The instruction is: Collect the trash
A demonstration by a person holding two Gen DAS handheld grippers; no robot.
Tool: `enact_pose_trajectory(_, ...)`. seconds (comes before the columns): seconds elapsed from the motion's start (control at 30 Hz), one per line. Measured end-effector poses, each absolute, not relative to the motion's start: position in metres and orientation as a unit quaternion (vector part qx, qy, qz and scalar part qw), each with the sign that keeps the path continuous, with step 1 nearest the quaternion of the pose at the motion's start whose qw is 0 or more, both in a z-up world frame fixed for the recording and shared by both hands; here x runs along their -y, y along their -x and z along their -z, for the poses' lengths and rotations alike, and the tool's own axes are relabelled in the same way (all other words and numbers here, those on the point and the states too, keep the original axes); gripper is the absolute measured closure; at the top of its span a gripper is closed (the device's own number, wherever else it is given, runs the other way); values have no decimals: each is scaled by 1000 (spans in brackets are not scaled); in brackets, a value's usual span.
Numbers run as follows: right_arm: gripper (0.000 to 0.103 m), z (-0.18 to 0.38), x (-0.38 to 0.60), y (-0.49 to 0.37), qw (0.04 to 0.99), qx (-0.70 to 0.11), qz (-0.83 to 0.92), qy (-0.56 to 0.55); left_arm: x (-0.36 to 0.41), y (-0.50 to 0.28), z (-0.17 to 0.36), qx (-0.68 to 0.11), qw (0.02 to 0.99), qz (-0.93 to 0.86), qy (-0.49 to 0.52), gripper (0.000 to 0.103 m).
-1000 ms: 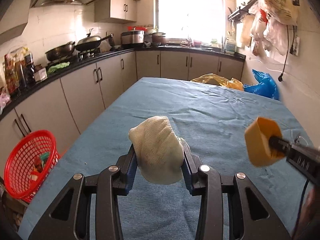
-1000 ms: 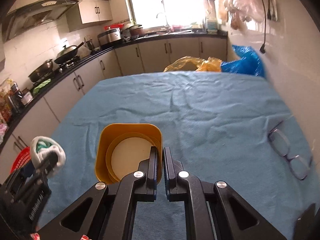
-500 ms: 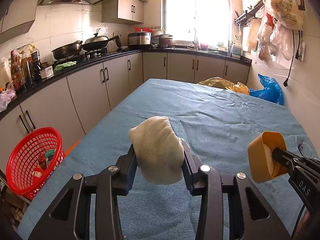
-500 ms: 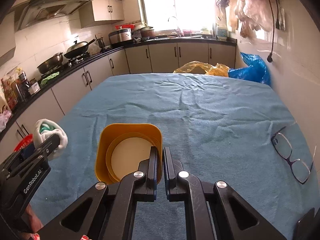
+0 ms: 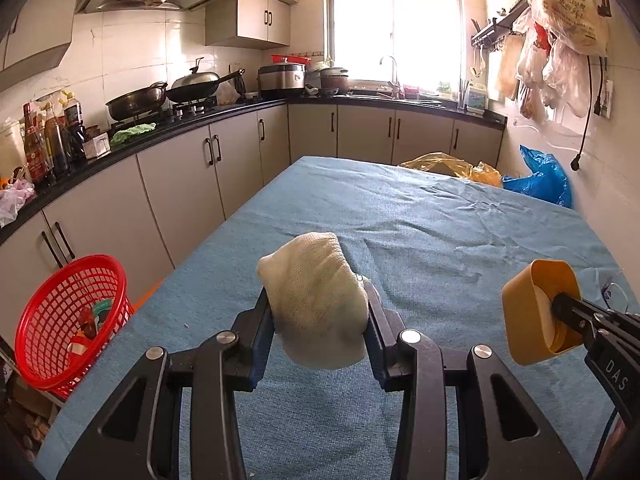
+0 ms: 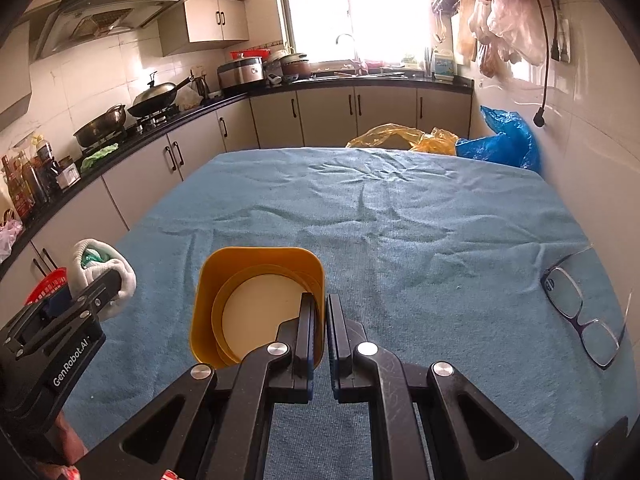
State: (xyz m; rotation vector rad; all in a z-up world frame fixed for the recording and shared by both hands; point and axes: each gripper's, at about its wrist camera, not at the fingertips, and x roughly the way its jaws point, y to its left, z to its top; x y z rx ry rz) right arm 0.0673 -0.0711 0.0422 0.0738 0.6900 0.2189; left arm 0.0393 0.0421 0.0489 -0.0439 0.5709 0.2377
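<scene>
Kitchen, blue-cloth surface (image 5: 440,232), counters behind. Left wrist view: left tongs (image 5: 320,316) clamp a cream mesh wad (image 5: 316,300) held up over the cloth; red basket (image 5: 72,312) sits on the floor off the surface's left edge, some trash already in it. Right wrist view: right tongs (image 6: 319,328) pinched nearly shut on the wall of a yellow cup (image 6: 256,304), also lifted. Eyeglasses (image 6: 580,312) lie on the cloth at right. Risk: thin rim pinch may let the cup swing and slip; wad could miss the basket if released early.
</scene>
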Motion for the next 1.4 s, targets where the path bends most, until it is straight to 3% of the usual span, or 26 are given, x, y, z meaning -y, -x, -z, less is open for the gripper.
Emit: enact_pose_trajectory(1.4,97,-42,74,-66,933,-342,-105,-40,-42,-38,-47,-276,952,-132,13,63)
